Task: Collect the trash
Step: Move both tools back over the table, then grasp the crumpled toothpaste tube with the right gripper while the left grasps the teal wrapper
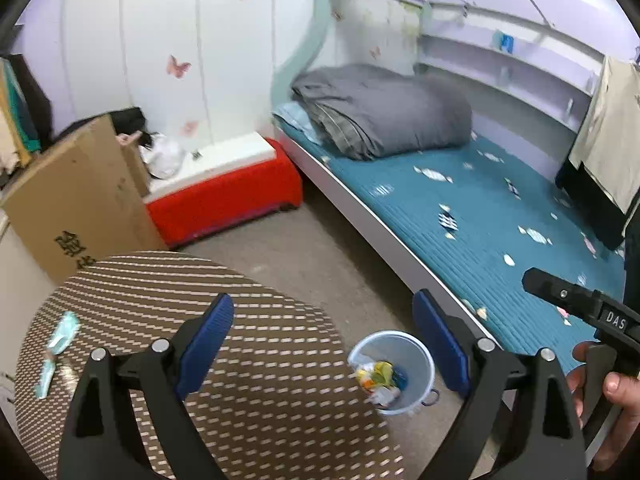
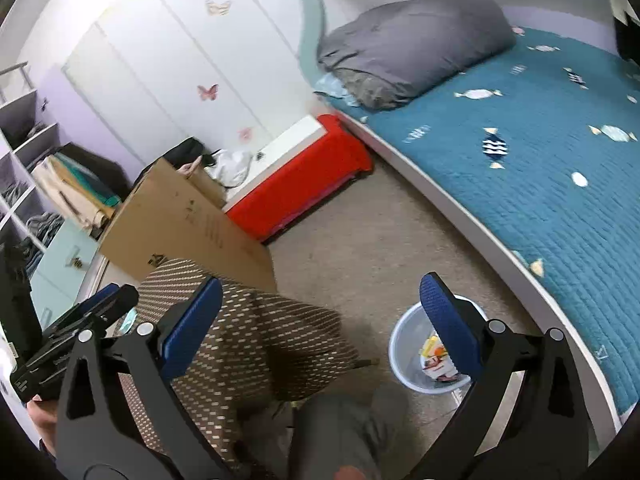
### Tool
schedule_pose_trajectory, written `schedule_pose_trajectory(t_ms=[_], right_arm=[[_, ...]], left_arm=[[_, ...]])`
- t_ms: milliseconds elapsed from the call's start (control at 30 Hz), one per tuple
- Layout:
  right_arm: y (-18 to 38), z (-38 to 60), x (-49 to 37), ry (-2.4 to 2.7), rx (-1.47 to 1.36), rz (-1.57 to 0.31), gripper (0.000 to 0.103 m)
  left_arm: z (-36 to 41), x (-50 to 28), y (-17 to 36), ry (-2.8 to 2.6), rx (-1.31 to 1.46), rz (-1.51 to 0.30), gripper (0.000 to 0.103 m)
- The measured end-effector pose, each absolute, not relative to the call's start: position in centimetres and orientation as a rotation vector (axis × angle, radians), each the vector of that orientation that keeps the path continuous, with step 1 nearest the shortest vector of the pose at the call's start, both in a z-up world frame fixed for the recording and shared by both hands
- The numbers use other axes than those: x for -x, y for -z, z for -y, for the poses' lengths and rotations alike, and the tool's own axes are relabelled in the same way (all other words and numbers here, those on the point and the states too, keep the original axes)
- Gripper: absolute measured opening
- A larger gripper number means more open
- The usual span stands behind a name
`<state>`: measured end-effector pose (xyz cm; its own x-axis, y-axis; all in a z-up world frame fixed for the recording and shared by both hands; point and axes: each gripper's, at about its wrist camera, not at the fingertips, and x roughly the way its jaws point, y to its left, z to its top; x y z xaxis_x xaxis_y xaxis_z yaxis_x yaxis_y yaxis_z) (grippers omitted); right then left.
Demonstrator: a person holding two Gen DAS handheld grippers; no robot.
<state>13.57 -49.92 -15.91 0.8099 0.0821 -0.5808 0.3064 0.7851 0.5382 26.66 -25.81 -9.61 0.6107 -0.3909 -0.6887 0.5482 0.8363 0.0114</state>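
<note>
Both tongs stood wide with nothing between their blue pads: the left tongs (image 1: 323, 344) hung over the near edge of the table, the right tongs (image 2: 322, 326) over the gap between table and bed.

By size, the bed (image 1: 460, 216) with its teal quilt filled the right side, a folded grey duvet (image 1: 384, 110) at its far end. A cardboard box (image 1: 76, 196) leaned at the far left beside a red storage bench (image 1: 224, 204). The round table (image 1: 240, 320), covered in a brown woven cloth, sat near and left. On the floor between table and bed stood a pale blue bin (image 1: 416, 364), likely set there so that either arm could drop into it; it held several colourful wrappers (image 1: 380, 376). On the table's left edge lay a crumpled teal wrapper (image 1: 56, 348), apparently the last trash outside the bin. It lay nearer the left tongs, which seemed best placed to fetch it.
</note>
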Motion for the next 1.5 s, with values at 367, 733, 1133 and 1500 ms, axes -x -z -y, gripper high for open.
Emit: schedule_pose_trajectory(t_ms=[367, 733, 1133, 1500], right_arm=[[11.5, 39.1, -17.4, -0.013, -0.489, -0.650, 0.097], [9.1, 25.4, -22.6, -0.155, -0.209, -0.686, 0.097], [13.9, 11.1, -28.2, -0.314, 0.059, -0.847, 0.097], [18.3, 5.4, -32.6, -0.401, 0.101, -0.924, 0.069]], left_arm=[[14.7, -25.6, 7.1, 0.436, -0.137, -0.639, 0.089], [0.0, -25.1, 7.5, 0.221, 0.006, -0.606, 0.089], [-11.7, -23.8, 12.6, 0.041, 0.151, -0.687, 0.089], [-13.2, -26.6, 14.5, 0.021, 0.136, -0.732, 0.089]])
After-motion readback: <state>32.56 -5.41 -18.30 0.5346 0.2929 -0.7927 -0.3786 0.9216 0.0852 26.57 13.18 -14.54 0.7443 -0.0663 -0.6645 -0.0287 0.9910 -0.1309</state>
